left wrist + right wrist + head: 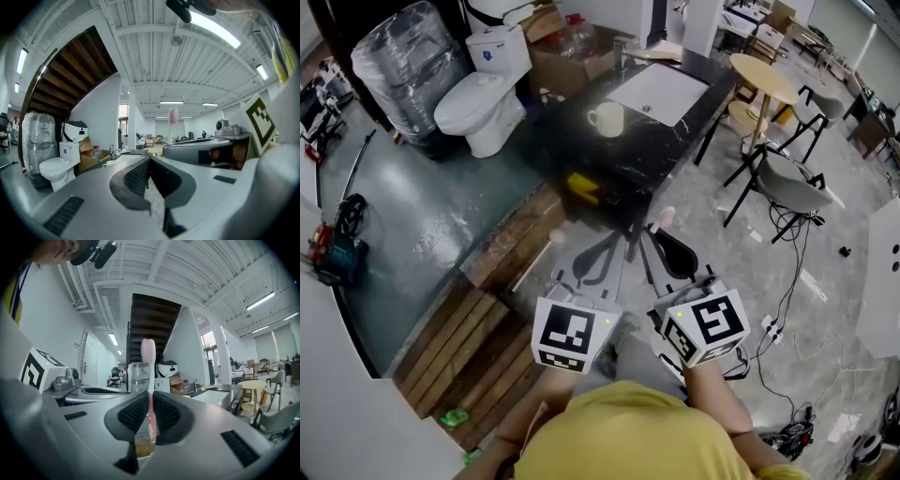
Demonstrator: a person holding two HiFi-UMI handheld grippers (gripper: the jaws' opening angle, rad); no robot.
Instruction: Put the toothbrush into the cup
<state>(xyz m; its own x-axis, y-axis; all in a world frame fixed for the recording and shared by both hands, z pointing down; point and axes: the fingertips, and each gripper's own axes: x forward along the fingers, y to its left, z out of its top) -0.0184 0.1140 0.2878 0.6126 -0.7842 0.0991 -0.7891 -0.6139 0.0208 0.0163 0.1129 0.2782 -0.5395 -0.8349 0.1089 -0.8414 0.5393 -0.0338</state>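
Right gripper (149,420) clenched on slim pink plastic toothbrush (148,376), low on the handle, head up; left gripper (150,180) closed, empty. White ceramic cup (607,119) sits on dark stone surface (675,150), well ahead. Brush looks light, stiff, slick: may pivot in the grip.

No text, label, brand or number is legible in any view.

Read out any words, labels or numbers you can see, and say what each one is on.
No text here is readable.
White ceramic toilet: small blue sticker on its tank, too small to read.
Left gripper's cube and right gripper's cube: black square marker patterns, no letters.
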